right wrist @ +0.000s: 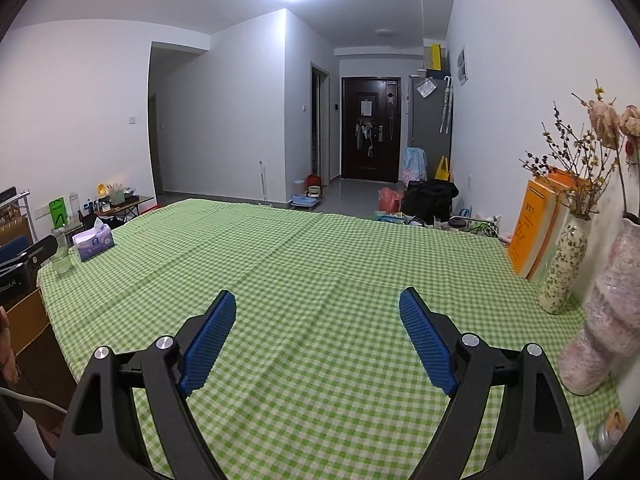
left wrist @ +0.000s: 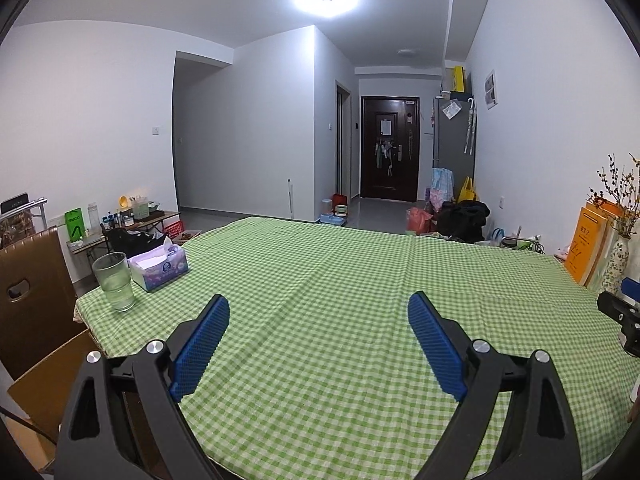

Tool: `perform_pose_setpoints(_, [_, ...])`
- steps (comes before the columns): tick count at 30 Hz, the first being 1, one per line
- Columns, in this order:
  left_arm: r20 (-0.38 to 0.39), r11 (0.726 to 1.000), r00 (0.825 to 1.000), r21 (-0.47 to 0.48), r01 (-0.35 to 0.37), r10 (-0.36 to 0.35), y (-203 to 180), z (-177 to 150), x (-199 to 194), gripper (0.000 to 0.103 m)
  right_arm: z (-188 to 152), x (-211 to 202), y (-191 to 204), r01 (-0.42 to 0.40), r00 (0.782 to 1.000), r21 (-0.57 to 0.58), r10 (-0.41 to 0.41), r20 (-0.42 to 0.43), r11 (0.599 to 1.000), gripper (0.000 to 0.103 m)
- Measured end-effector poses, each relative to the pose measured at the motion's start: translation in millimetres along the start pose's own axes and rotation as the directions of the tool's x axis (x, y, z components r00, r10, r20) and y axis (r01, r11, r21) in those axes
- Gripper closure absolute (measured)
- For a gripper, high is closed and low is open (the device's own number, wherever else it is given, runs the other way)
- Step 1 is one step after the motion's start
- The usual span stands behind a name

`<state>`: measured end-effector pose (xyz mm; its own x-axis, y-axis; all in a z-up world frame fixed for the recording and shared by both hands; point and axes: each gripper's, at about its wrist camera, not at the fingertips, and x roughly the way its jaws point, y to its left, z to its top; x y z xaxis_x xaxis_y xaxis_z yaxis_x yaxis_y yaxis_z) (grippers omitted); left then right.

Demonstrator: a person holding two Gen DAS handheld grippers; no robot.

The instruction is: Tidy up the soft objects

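Observation:
My left gripper (left wrist: 319, 304) hangs open over the green checked tablecloth (left wrist: 320, 272), nothing between its blue pads. My right gripper (right wrist: 317, 300) is open too, above the same tablecloth (right wrist: 304, 264), and holds nothing. A soft pink fuzzy object (right wrist: 608, 320) stands at the table's right edge, to the right of my right gripper. A purple tissue box (left wrist: 159, 267) lies at the table's far left, also seen as the tissue box (right wrist: 93, 242) in the right wrist view. The right gripper's body (left wrist: 622, 316) shows at the right edge of the left wrist view.
A glass of water (left wrist: 115, 282) stands beside the tissue box. Orange books (right wrist: 534, 234) and a flowered vase (right wrist: 562, 268) with dried branches line the right edge. A brown chair (left wrist: 28, 300) and cardboard box (left wrist: 48, 380) stand left of the table.

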<state>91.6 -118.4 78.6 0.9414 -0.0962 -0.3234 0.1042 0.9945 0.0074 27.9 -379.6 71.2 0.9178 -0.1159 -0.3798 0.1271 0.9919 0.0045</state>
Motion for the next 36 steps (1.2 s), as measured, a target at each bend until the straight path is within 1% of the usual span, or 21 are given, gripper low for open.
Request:
perform_pose_setpoints(12, [0.025,1.0,1.0,-0.013,-0.007,0.007,12.6,-1.9,-23.5,0.014,1.0,-18.3,11.7,-0.028,0.999,-0.018,0.029,0.028,0.999,0.022])
perform_pose_setpoints(17, [0.046,1.0,0.999,-0.017,-0.014,0.015,17.1,-8.0,-46.8,0.013,-4.7,-32.0,20.8,-0.04,0.998,-0.022,0.041,0.039,0.999,0.022])
perform_pose_setpoints(22, [0.079,1.0,0.996,-0.013,-0.029,0.03,14.6,-26.2,-79.9,0.011,-17.5,-52.4,35.8,-0.065,0.996,-0.042,0.067,0.056,0.997,0.022])
perform_pose_setpoints(24, [0.084,0.999,0.996,0.018,-0.036,0.034,10.1,-37.7,-92.0,0.011,-24.5,-63.0,42.9,-0.074,0.995,-0.05,0.078,0.067,0.996,0.02])
perform_pose_setpoints(26, [0.092,0.997,0.994,0.056,-0.061,0.056,7.2,-47.4,-103.6,0.011,-29.9,-72.4,49.2,-0.089,0.993,-0.064,0.093,0.071,0.994,0.02])
perform_pose_setpoints(29, [0.098,0.997,0.994,0.06,-0.053,0.047,8.0,-57.9,-119.8,0.011,-37.4,-86.2,59.1,-0.118,0.99,-0.08,0.124,0.071,0.99,0.02])
perform_pose_setpoints(30, [0.098,0.997,0.994,0.056,-0.044,0.039,10.1,-61.0,-123.5,0.01,-39.6,-90.0,62.8,-0.125,0.989,-0.089,0.131,0.069,0.988,0.02])
perform_pose_setpoints(33, [0.088,0.997,0.994,0.054,-0.061,0.056,16.0,-65.7,-126.8,0.01,-43.9,-93.9,70.6,-0.144,0.987,-0.107,0.15,0.057,0.984,0.02])
perform_pose_setpoints(36, [0.071,0.997,0.995,0.032,-0.071,0.068,23.8,-66.7,-124.5,0.01,-45.1,-91.2,74.7,-0.144,0.988,-0.112,0.15,0.048,0.983,0.02])
